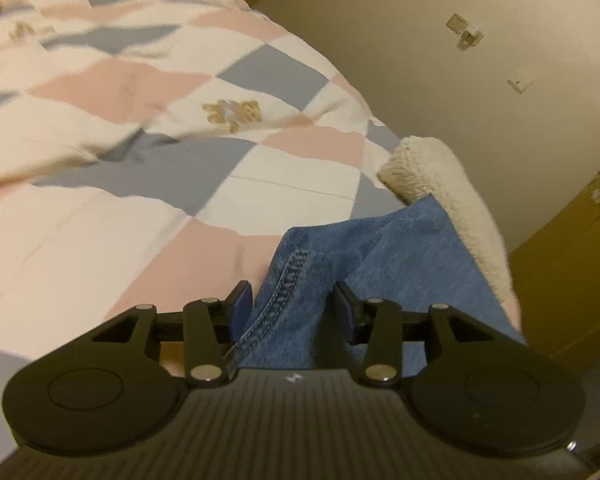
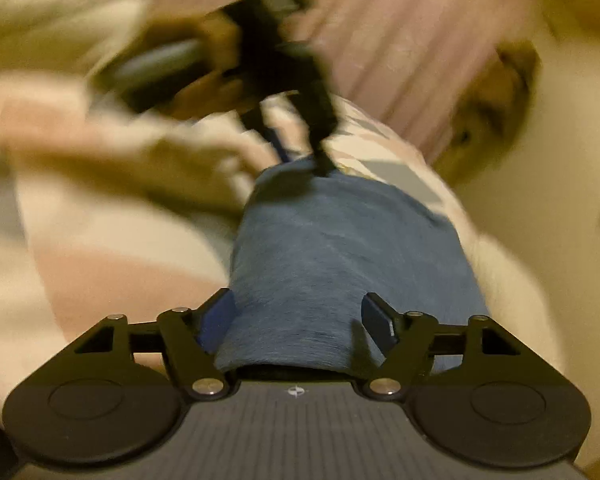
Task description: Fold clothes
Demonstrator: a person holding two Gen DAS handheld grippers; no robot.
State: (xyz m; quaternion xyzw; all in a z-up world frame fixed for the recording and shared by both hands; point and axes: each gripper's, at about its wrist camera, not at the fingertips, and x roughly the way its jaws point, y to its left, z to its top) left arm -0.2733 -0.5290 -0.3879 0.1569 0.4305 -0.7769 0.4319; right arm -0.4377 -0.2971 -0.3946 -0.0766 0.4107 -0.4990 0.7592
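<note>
1. A patchwork quilt in pink, white and grey-blue squares, one patch printed with a teddy bear, covers the bed on the left of the left wrist view.

2. The left gripper sits low over the bed's near edge, its fingers apart, with a stitched seam of the jeans running up between them. The denim fills the gap, but neither pad visibly presses it, so this reads as a loose straddle, not a clamp.

3. To the right of the jeans a cream fleece lies along the bed's edge, touching the denim; beyond it are a bare wall and a wooden door.

4. In the blurred right wrist view the quilt shows at left. The right gripper straddles the near end of the jeans, fingers spread wide, cloth bunched between them and not pinched.

5. At the far end of the denim strip the left gripper meets the cloth, a person's hand behind it; motion blur hides the contact.

6. Judgement: the step looks like taking both ends of the jeans for a fold. It would go best if each gripper closed on all layers at the seam, kept the strip taut, and steered clear of the fleece.
</note>
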